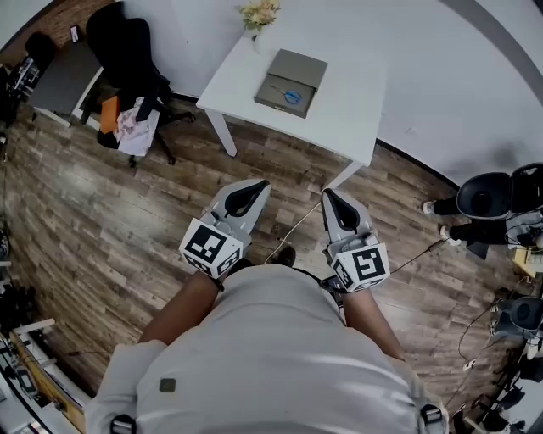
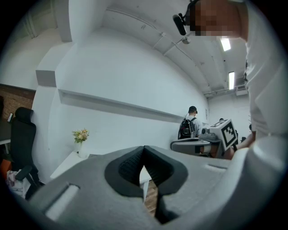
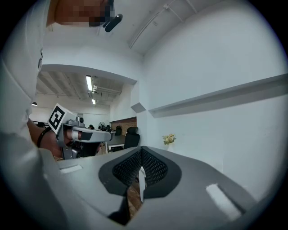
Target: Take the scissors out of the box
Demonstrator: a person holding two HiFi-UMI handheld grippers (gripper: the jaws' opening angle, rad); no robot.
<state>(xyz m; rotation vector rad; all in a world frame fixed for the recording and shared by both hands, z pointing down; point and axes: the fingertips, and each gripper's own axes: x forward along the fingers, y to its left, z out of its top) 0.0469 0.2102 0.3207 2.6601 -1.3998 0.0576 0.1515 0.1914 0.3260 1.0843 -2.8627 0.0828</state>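
Observation:
An open grey box (image 1: pixel 291 82) lies on the white table (image 1: pixel 348 110) at the far side of the head view. Scissors (image 1: pixel 289 95) with blue handles rest inside it. Both grippers are held close to my body over the wooden floor, well short of the table, pointing toward it. The left gripper (image 1: pixel 257 187) has its jaws together with nothing between them. The right gripper (image 1: pixel 329 196) is likewise shut and empty. In the left gripper view the dark pads (image 2: pixel 130 168) meet at the tip; in the right gripper view the pads (image 3: pixel 153 168) also meet.
A vase of flowers (image 1: pixel 260 15) stands at the table's far corner. A black office chair (image 1: pixel 127 51) with clothes on it stands left of the table. A cable runs across the floor between the grippers. A person with a backpack (image 2: pixel 188 126) stands far off.

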